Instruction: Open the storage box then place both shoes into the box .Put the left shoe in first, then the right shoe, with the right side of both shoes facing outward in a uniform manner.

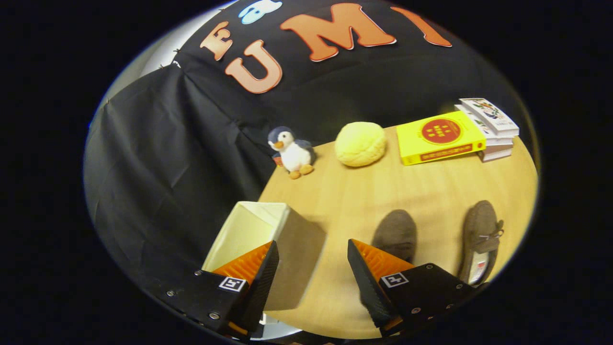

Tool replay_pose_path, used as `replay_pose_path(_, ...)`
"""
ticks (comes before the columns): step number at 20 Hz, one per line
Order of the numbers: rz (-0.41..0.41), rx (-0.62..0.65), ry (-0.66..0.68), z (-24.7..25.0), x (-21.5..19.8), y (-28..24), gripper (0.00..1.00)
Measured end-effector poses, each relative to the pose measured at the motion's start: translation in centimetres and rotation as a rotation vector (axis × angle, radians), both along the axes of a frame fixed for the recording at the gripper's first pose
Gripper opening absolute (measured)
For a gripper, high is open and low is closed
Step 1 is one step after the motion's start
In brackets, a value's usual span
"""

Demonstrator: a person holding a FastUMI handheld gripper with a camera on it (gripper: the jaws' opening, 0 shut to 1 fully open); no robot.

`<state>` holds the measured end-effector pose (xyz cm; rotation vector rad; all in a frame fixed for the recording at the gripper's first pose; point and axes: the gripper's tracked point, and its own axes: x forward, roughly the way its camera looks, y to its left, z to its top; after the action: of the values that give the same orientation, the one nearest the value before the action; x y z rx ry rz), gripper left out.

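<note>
The tool (311, 268) is wide open and holds nothing; between its fingers I see only bare surface (345, 201) and one wall of the storage box (268, 239).

The box stands at the surface's edge near the black cloth, and it already looks open, with its pale inside showing. Both shoes lie on the surface to the right of the box: the nearer shoe (395, 235) is just beside it, partly behind the right finger, and the farther shoe (481, 239), with laces, lies further right of the box. Which one is the left shoe I cannot tell from here.

The main risk, I think, is picking the wrong shoe first, because the order matters. Also the box is light-looking and close to the edge, so a finger that bumps its wall could push it off. A shoe gripped by its soft upper may twist and land facing wrongly.

The tool hangs above the box, tilted downward and looking across the surface.
</note>
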<state>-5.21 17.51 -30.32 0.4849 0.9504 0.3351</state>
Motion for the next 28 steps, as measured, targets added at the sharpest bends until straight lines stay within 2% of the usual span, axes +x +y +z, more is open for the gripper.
replay_pose_path(6,-0.02,-0.177,0.049,-6.3,-2.5,-6.5,0.9)
replay_pose_path(11,0.04,-0.248,0.089,-11.3,-3.2,-7.1,0.89)
replay_pose_path(13,0.052,-0.288,0.098,-13.0,-2.8,-7.4,0.85)
replay_pose_path(16,0.035,-0.329,0.062,-14.7,-0.8,-7.4,0.71)
replay_pose_path(19,0.074,-0.368,0.069,-16.4,-0.3,-6.5,0.58)
replay_pose_path(21,0.081,-0.445,0.076,-17.2,-0.3,-7.2,0.39)
replay_pose_path(22,0.073,-0.447,0.072,-17.5,-0.1,-7.1,0.23)
replay_pose_path(24,0.051,-0.441,0.059,-16.9,0.3,-7.1,0.11)
replay_pose_path(26,0.038,-0.39,0.053,-15.9,0.6,-6.4,0.04)
replay_pose_path(28,0.019,-0.393,0.021,-13.8,1.4,-6.8,0.03)
